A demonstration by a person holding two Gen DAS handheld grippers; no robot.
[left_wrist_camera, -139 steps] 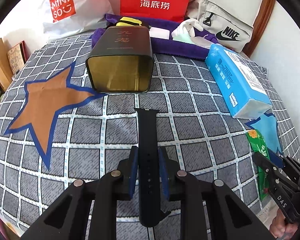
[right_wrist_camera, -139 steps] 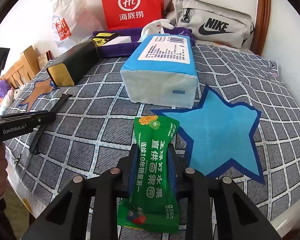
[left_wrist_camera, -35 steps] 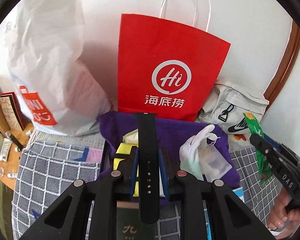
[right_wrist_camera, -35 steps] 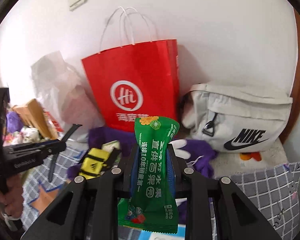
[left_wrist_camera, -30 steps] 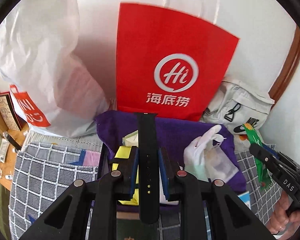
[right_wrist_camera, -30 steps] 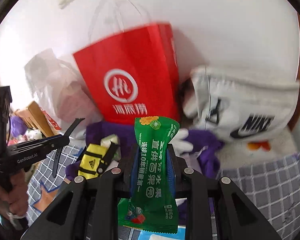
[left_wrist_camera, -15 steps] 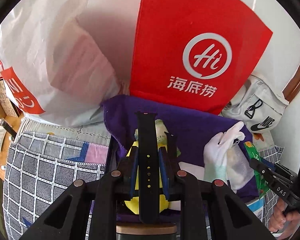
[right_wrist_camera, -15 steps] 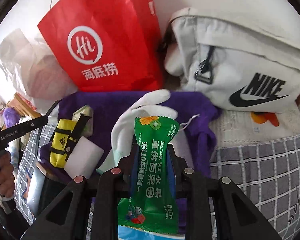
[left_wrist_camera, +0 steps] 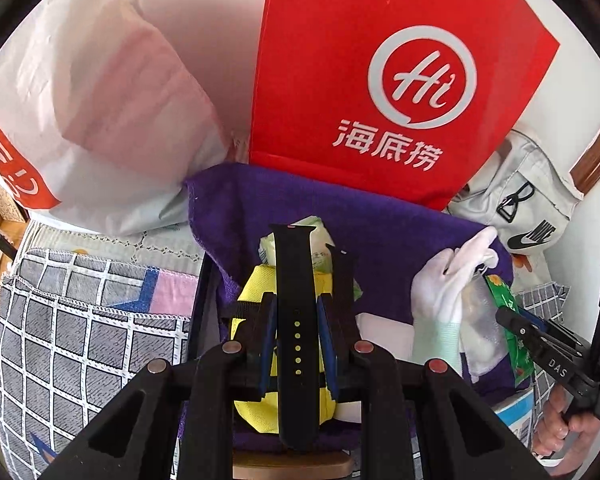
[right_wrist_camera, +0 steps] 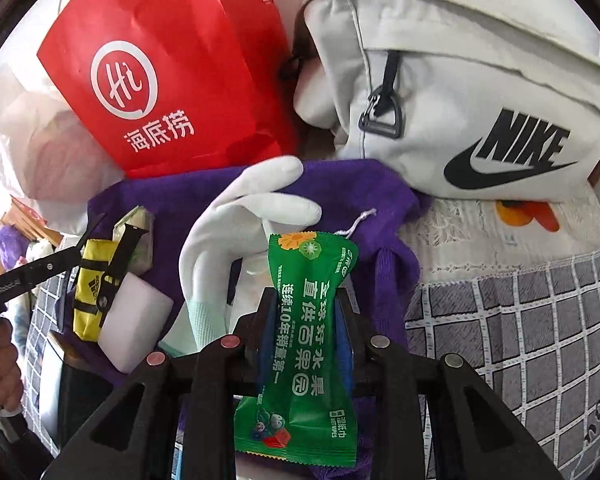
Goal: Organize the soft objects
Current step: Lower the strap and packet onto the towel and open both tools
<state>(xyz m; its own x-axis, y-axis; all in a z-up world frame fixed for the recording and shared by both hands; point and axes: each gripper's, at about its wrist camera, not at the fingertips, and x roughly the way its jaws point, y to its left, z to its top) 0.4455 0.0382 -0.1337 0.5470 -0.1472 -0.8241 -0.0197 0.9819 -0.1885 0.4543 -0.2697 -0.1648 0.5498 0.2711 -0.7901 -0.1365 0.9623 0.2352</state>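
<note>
My left gripper (left_wrist_camera: pixel 297 330) is shut on a black watch strap (left_wrist_camera: pixel 294 304) and holds it over a yellow pouch (left_wrist_camera: pixel 252 396) on the purple towel (left_wrist_camera: pixel 380 240). My right gripper (right_wrist_camera: pixel 306 326) is shut on a green snack packet (right_wrist_camera: pixel 310 340) and holds it over the towel (right_wrist_camera: pixel 340 184), just above a white glove (right_wrist_camera: pixel 236 220). The left gripper with the strap (right_wrist_camera: pixel 118 256) shows at the left of the right wrist view. The right gripper with the packet (left_wrist_camera: pixel 512 340) shows at the right of the left wrist view, beside the glove (left_wrist_camera: pixel 444 292).
A red paper bag (left_wrist_camera: pixel 400 80), a white plastic bag (left_wrist_camera: pixel 80 100) and a grey Nike bag (right_wrist_camera: pixel 480 92) stand behind the towel against the wall. A white foam block (right_wrist_camera: pixel 134 316) lies by the pouch. Checked bedding (right_wrist_camera: pixel 520 340) spreads around.
Both grippers have moved forward and down from the bed's front to just above the purple towel, still holding the strap and the packet.
</note>
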